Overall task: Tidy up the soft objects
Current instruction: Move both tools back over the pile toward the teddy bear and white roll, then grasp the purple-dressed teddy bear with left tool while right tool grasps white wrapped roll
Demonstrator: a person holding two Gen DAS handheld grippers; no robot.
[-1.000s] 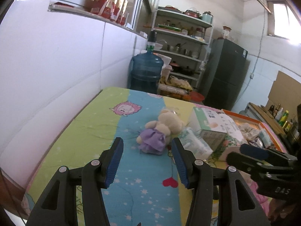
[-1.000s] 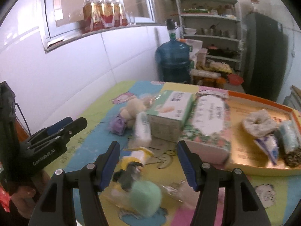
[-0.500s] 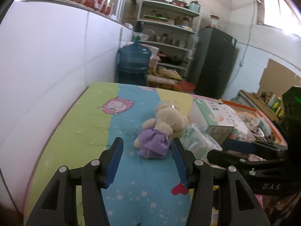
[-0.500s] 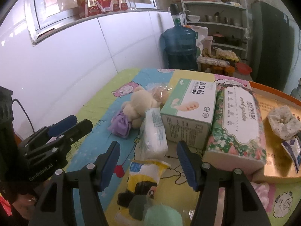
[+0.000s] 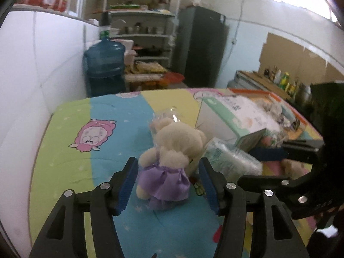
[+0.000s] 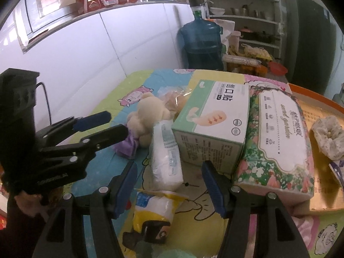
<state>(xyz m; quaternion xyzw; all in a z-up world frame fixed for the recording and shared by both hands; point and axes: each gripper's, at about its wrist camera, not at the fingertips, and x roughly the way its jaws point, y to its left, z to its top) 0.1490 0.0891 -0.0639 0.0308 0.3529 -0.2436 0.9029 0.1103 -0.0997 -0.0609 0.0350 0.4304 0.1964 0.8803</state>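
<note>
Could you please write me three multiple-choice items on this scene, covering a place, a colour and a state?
1. The plush bear lies
A. in the orange tray
B. on the patterned cloth
C. atop the green-and-white box

2. Its skirt is
A. purple
B. red
C. yellow

3. The left hand-held gripper is
A. shut on the bear
B. open around the bear
C. holding the tissue pack

Answers:
1 B, cloth shows all round it.
2 A, purple fabric at its lower body.
3 B, gaps remain beside both pads, which have just been opening.
</note>
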